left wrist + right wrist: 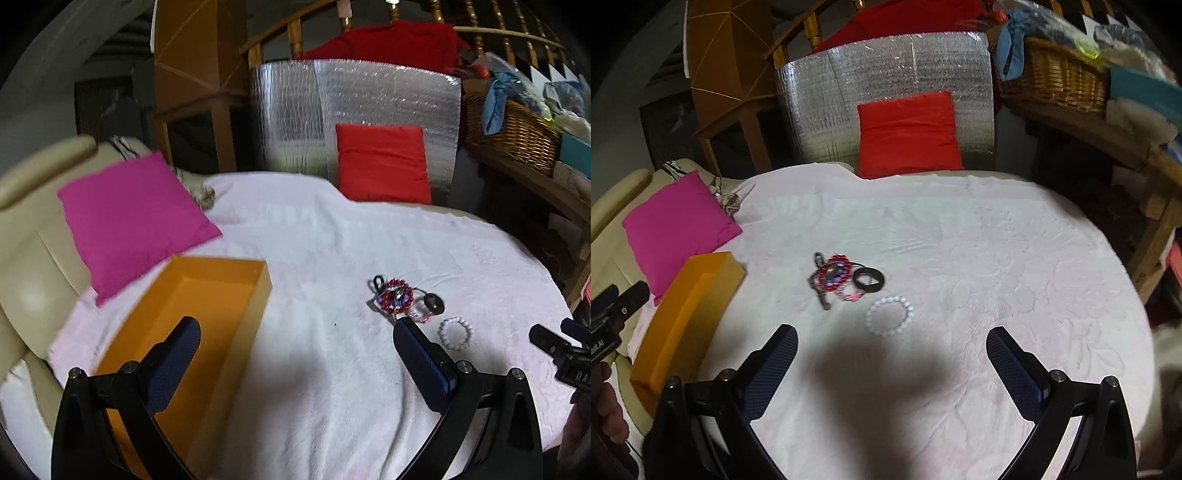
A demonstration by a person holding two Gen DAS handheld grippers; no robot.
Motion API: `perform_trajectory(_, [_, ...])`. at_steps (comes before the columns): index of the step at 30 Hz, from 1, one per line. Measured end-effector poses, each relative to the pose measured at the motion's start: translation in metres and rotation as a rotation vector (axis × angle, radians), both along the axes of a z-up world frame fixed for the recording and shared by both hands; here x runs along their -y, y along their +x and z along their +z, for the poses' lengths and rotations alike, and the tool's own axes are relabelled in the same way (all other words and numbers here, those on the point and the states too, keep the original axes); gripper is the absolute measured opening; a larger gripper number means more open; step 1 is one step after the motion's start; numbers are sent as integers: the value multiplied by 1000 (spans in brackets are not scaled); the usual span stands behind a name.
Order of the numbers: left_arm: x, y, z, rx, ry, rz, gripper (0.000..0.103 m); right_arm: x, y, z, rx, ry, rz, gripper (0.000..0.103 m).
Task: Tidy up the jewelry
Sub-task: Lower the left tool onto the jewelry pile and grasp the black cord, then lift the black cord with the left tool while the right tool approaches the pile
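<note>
Both grippers spread wide, gripping nothing: right gripper hovering just short of white bead bracelet, left gripper beside orange box. Tangled pile just beyond bracelet, black ring touching. Probably light, floppy, slippery; best pinched across one bead strand.

Black forked arms with silver screws, blue textured pads on each finger; white lettering on the neighbouring black housing
</note>
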State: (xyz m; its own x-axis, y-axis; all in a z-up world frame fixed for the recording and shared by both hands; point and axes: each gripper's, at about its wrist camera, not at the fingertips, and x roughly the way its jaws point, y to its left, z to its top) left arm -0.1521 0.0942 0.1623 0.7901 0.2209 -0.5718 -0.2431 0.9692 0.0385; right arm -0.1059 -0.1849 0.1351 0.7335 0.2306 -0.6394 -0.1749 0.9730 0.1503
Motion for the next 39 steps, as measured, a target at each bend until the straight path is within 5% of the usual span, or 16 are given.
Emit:
perform_trajectory(8, [16,91,-35,-114,-28,-64,103,31,56,-49,-73,146,-21,101])
perform_trajectory(13, [31,163,-59,-177,-150,-109,103,43,79,-60,-171,180,-68,97])
perform_trajectory(21, [39,211,-96,-216,-257,-152,94,54,87,-68,-231,260,-85,97])
perform_trajectory(27, [24,235,-102,-231,-338,-176,68,44,91,-71,-235,253,-72,97])
perform_trajectory(32, [21,249,-117,-283,-430,-231,25,39,94,-76,-246,241,-80,97])
perform_trajectory(39, [27,230,-109,-292,-469,-312,19,41,98,-83,-252,229,-125,97])
